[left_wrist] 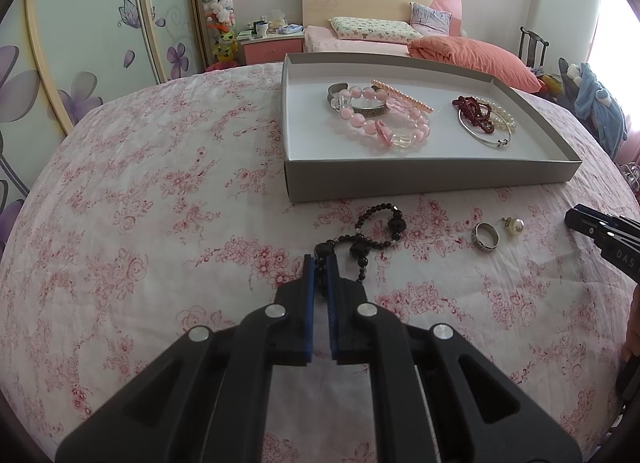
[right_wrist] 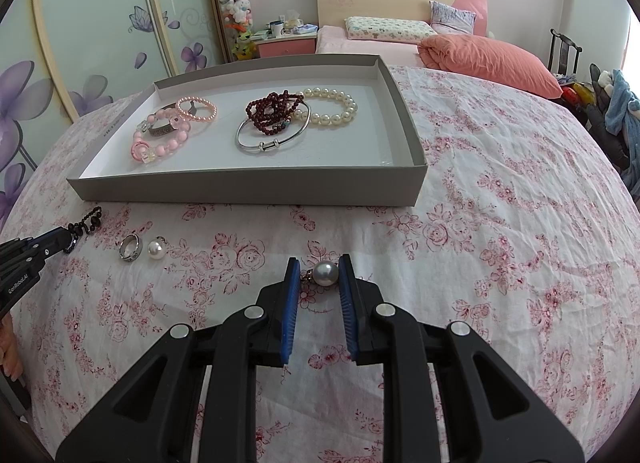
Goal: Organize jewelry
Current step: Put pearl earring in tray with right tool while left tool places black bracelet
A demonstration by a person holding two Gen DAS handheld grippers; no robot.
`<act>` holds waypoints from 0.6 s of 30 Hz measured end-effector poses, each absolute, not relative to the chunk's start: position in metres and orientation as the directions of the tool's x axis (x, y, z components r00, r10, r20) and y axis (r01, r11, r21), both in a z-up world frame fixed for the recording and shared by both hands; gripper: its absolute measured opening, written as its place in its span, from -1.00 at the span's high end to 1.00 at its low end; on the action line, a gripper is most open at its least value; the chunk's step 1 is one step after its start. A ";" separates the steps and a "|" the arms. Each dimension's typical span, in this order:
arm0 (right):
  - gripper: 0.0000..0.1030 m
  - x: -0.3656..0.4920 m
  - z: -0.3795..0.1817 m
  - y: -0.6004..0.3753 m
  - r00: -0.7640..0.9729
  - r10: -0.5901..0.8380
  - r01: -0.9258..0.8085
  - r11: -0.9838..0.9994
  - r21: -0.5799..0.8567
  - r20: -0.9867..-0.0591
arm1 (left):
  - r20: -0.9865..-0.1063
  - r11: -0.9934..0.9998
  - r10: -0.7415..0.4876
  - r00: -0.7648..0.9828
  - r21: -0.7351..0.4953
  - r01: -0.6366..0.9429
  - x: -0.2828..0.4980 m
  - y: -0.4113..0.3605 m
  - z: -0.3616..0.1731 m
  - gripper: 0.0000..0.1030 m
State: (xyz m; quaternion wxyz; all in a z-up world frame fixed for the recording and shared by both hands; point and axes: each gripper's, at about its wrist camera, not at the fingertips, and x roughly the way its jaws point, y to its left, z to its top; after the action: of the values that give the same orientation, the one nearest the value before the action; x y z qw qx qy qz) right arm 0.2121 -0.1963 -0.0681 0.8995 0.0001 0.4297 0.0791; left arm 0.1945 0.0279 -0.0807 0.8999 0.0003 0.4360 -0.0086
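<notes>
My left gripper (left_wrist: 320,263) is shut on a black bead bracelet (left_wrist: 380,229) that lies on the floral cloth in front of the grey tray (left_wrist: 420,179). My right gripper (right_wrist: 320,269) is shut on a pearl earring (right_wrist: 325,273), its pads pressing both sides of the pearl just above the cloth. A silver ring (left_wrist: 486,237) and a second pearl earring (left_wrist: 515,226) lie between the two grippers; in the right wrist view the ring (right_wrist: 130,248) and that pearl (right_wrist: 156,250) sit at the left. The tray (right_wrist: 248,183) holds pink bead bracelets (right_wrist: 160,139), a dark red bead strand (right_wrist: 272,111), a silver bangle (right_wrist: 272,135) and a white pearl bracelet (right_wrist: 332,107).
The table wears a white cloth with pink flowers (right_wrist: 500,243). Behind it stand a bed with an orange pillow (right_wrist: 488,59), a pink nightstand (right_wrist: 286,45) and a wardrobe with flower panels (left_wrist: 80,63). A chair with clothes (right_wrist: 612,103) is at the far right.
</notes>
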 end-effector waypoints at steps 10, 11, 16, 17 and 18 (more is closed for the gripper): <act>0.67 0.202 -0.059 -0.204 0.665 0.186 -0.129 0.983 0.135 -0.724 | -0.777 0.999 -0.043 0.628 -0.053 0.003 0.190 0.035 -0.079 0.87; 0.67 0.200 -0.056 -0.202 0.671 0.190 -0.137 0.982 0.132 -0.716 | -0.772 0.998 -0.047 0.633 -0.058 0.003 0.187 0.036 -0.078 0.87; 0.67 0.194 -0.038 -0.199 0.708 0.216 -0.158 0.976 0.148 -0.672 | -0.730 0.995 -0.080 0.678 -0.101 0.008 0.176 0.040 -0.058 0.87; 0.67 0.194 -0.033 -0.200 0.716 0.222 -0.161 0.975 0.154 -0.661 | -0.712 0.994 -0.089 0.696 -0.112 0.012 0.173 0.040 -0.050 0.87; 0.67 0.193 -0.029 -0.200 0.726 0.228 -0.163 0.974 0.159 -0.649 | -0.699 0.993 -0.096 0.708 -0.119 0.017 0.172 0.038 -0.045 0.87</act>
State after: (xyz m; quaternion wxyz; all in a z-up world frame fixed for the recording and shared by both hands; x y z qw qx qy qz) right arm 0.1926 -0.2001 -0.0293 0.9279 0.0454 0.3547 0.1054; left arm 0.1716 0.0384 -0.0450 0.9228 -0.0520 0.3806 -0.0305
